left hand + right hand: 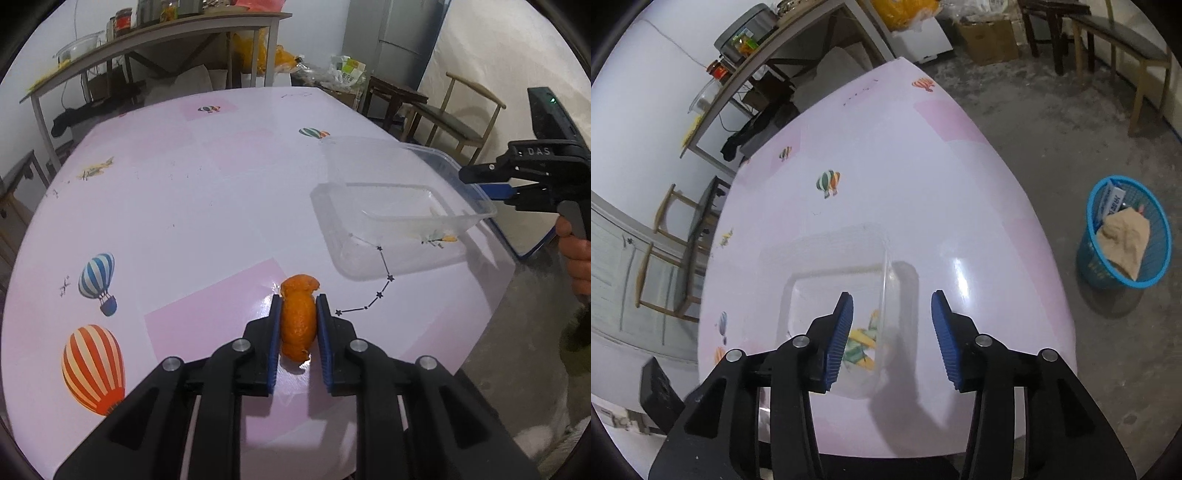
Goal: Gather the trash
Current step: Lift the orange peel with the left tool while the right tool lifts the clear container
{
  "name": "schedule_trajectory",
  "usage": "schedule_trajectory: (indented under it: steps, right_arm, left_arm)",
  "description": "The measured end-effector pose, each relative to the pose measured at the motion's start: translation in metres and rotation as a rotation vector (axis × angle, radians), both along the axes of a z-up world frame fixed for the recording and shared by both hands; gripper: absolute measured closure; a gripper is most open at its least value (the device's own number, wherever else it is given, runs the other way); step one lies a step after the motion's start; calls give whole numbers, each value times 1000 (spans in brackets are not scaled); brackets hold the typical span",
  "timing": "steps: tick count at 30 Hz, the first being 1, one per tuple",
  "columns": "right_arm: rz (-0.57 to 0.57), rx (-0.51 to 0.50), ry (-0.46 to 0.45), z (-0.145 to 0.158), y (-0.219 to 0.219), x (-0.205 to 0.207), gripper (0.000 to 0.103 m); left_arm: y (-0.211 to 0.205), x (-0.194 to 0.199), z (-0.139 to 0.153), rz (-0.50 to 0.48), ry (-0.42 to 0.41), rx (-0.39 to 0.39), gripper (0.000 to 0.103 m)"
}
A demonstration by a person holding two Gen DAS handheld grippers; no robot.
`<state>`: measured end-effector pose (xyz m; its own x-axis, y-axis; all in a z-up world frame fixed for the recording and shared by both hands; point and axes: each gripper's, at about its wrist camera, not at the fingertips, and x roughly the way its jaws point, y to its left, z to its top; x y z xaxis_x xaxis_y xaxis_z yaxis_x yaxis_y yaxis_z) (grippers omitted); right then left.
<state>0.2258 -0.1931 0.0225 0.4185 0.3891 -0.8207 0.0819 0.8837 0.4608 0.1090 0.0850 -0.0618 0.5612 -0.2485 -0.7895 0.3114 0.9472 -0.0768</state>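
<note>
We note the left gripper [298, 299] clamped on a piece of orange peel [298, 321], both blue pads pressed against its sides, the peel standing just above the pink balloon-print tablecloth [207, 206]. Ahead of this gripper and to its right lies a clear plastic container [399, 221], near the table's right edge and apart from the peel. Beyond the container, further right, we see the right gripper [892, 295] from the side, with the hand [576, 258] on its trigger. From the right wrist view, its jaws stand parted with nothing pressed between them; the container's [846, 280] near right wall rises in the gap between the pads, touching neither as far as we can tell. The container sits on the cloth directly below and ahead of this gripper, mostly toward its left finger. On the concrete floor, off the table and well to the right of the right gripper, stands a blue mesh wastebasket [1123, 236] holding crumpled brown paper [1126, 240] and a flat printed pack [1110, 199].
</note>
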Motion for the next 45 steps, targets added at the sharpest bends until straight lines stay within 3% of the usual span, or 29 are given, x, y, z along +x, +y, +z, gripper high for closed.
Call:
schedule_trajectory:
  steps: [5, 14, 24, 45]
  right_arm:
    - [12, -44, -12, -5, 13, 6, 59]
    - [41, -133, -37, -9, 29, 3, 73]
    - [25, -182, -48, -17, 32, 2, 98]
    - [-20, -184, -73, -8, 16, -8, 100]
  left_arm:
    - [-7, 1, -2, -4, -20, 46, 85]
    - [-12, 1, -2, 9, -28, 77, 86]
    - [-17, -1, -1, 12, -37, 79, 88]
    - [-15, -2, 3, 21, -61, 83, 89]
